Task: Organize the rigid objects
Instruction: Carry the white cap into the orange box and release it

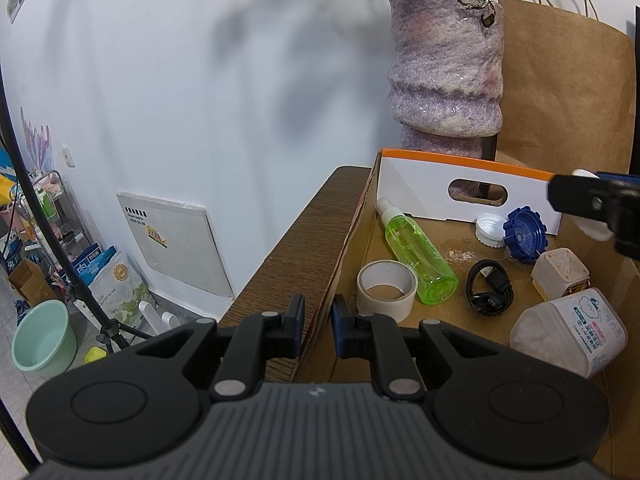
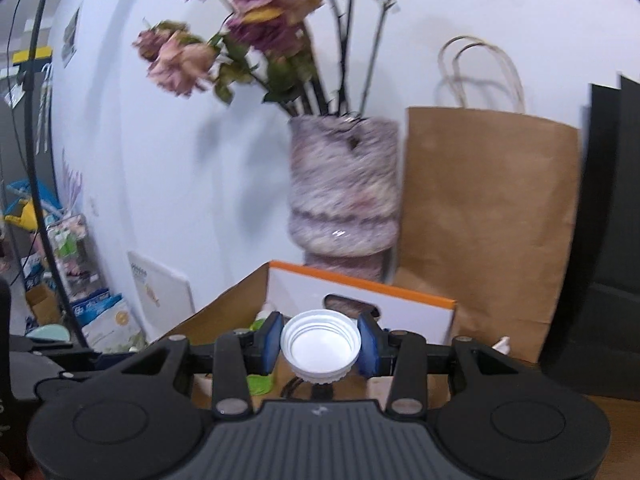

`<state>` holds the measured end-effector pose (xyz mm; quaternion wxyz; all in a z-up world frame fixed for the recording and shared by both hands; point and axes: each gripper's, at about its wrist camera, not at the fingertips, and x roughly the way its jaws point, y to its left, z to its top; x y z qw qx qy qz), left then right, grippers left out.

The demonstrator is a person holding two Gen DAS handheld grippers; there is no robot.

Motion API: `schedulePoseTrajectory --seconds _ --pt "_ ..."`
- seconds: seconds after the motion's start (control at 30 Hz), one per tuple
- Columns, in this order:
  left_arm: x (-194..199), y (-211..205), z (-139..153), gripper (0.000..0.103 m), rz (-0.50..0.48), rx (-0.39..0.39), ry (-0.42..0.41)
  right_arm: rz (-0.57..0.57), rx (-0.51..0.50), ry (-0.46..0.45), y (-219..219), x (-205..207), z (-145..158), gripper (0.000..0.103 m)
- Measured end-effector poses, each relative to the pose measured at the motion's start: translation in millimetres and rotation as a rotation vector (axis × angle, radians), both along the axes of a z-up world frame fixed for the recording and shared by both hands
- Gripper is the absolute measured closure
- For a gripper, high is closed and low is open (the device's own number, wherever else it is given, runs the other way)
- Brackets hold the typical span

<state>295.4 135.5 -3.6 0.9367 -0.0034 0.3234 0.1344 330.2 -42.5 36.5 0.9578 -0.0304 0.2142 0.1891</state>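
My right claw point(image 2: 320, 350) grips a ribbed white cap point(image 2: 320, 346) above the cardboard box point(image 2: 224, 312), hiding most of its contents. My left claw point(image 1: 316, 326) pinches the box's near-left wall, closed on thin card.

Tape roll point(image 1: 386, 289) left of bottle point(image 1: 416, 259)

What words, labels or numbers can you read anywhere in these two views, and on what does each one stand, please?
No text can be quoted with confidence.
White jar: printed label, too small to read.
Green spray bottle: faint lettering, unreadable.
Wall panel: small print and a sticker, unreadable.
Floor bags: print too small and blurred.
Right wrist view: nothing legible.
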Motion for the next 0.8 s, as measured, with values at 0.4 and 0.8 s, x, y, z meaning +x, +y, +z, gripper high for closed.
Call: schedulePoseTrajectory --seconds 0.4,0.8 --pt "-1.5 -1.4 0.0 0.088 -0.001 0.006 -0.004 0.029 0.010 0.015 6.7 3.4 -1.3 0.063" --pt "-1.6 -1.4 0.0 0.088 -0.001 0.005 -0.004 0.030 0.034 0.023 2.9 5.1 -1.4 0.037"
